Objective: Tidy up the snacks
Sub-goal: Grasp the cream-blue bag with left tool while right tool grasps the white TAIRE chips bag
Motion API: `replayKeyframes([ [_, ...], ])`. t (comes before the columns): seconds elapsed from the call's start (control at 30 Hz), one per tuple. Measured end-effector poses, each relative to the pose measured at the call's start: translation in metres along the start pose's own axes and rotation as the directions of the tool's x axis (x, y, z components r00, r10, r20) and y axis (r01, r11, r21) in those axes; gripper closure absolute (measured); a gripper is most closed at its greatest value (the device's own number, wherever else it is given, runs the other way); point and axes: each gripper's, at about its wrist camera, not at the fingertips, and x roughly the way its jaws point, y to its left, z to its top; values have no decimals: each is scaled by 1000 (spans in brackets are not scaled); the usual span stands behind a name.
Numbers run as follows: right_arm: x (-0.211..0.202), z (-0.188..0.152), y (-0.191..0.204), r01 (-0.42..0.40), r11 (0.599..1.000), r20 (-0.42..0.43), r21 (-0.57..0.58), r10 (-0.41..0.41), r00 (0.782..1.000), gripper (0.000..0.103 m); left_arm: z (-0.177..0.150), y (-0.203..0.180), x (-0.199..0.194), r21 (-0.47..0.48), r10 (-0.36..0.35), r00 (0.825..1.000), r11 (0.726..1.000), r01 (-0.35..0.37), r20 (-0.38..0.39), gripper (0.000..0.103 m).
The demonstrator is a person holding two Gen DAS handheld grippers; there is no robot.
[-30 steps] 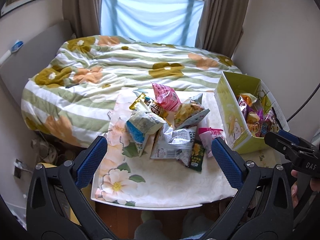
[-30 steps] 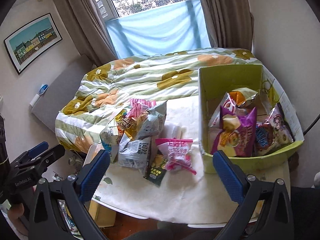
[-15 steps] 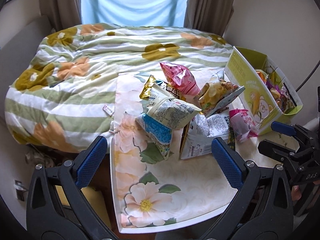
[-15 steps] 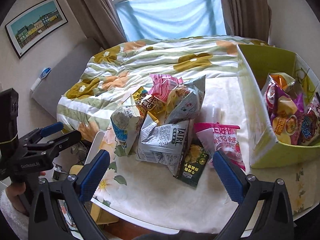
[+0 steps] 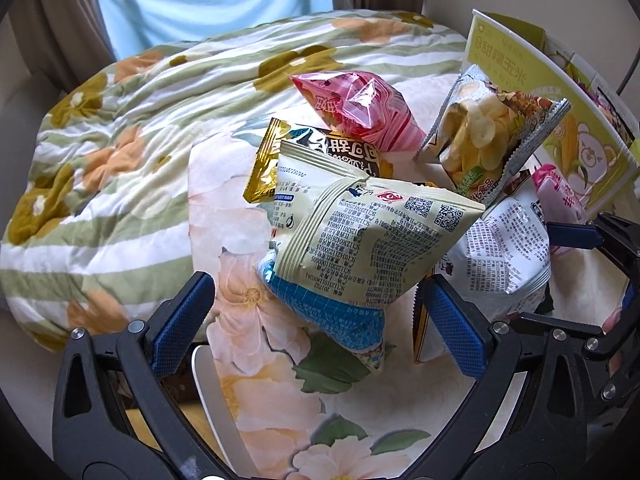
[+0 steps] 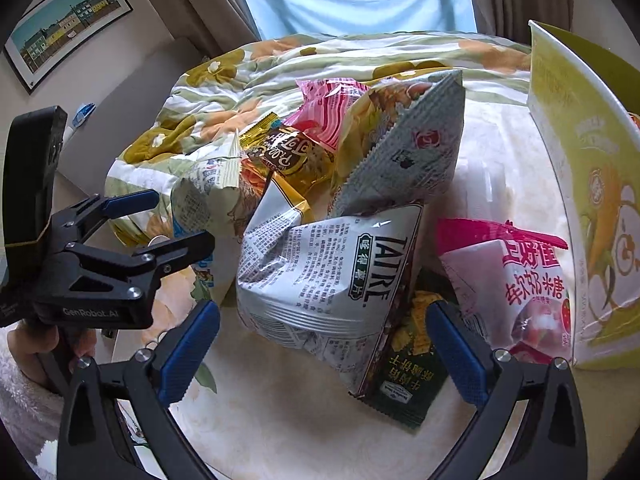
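Note:
A pile of snack bags lies on a floral-topped table. My left gripper is open, its fingers either side of a pale green and blue bag. My right gripper is open around a white TAITRE bag, with a dark green packet under it. A pink candy bag lies next to the yellow-green box. A gold bag, a pink bag and a grey chips bag sit behind.
A bed with a floral striped quilt adjoins the table's far side. The table edge runs near my left gripper. The left gripper shows in the right wrist view. The right gripper shows in the left wrist view.
Both grippers have moved forward and down, close onto the snack pile. Both stay open. The bags have not moved.

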Motion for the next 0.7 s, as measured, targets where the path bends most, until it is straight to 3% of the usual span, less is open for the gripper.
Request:
replayKeyframes([
  [0.27, 17, 2, 4, -16, 998, -6, -66, 15, 1000, 1, 11, -6, 15, 80, -39, 999, 996, 39, -6, 1],
  [0.33, 19, 2, 5, -14, 997, -7, -78, 14, 1000, 1, 11, -6, 17, 90, -48, 999, 995, 49, -11, 7],
  [0.4, 21, 1, 7, -10, 996, -7, -86, 10, 1000, 1, 12, -6, 20, 96, -57, 998, 994, 59, -25, 20],
  [0.7, 20, 1, 12, 11, 996, 12, -91, -10, 1000, 1, 6, -2, 19, 77, -71, 997, 994, 73, -30, 29],
])
